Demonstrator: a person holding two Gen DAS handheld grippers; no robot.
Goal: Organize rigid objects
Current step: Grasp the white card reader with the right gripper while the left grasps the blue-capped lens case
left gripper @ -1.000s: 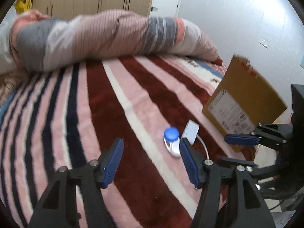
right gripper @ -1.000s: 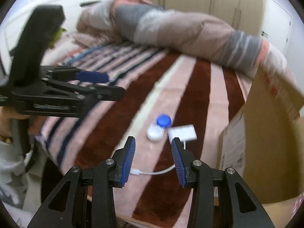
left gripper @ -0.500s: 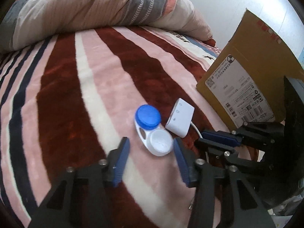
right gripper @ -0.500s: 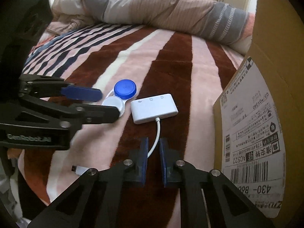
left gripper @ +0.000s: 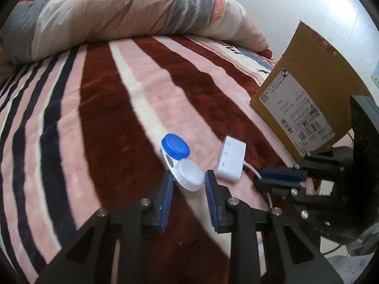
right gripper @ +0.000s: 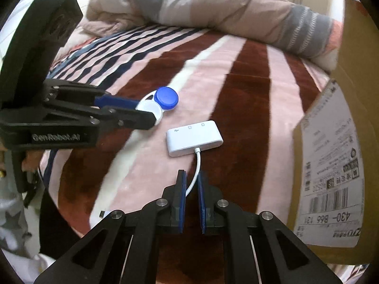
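Observation:
A white contact lens case point(left gripper: 182, 163) with one blue cap and one white cap lies on the striped blanket. My left gripper point(left gripper: 188, 179) has closed on its white-capped end; the case also shows in the right wrist view point(right gripper: 161, 101). A white adapter hub point(right gripper: 194, 137) with a white cable point(right gripper: 195, 172) lies beside it, and shows in the left wrist view point(left gripper: 231, 158). My right gripper point(right gripper: 191, 184) is shut on the cable just behind the hub; it shows in the left wrist view point(left gripper: 279, 177) too.
A brown cardboard box point(left gripper: 305, 99) with a shipping label stands on the bed's right side, also in the right wrist view point(right gripper: 331, 153). A rolled striped duvet point(left gripper: 113, 19) lies across the back. The cable's plug point(right gripper: 103, 213) rests near the bed's front edge.
My left gripper moved forward and closed around the lens case's white end. My right gripper moved forward along the cable and stayed closed on it.

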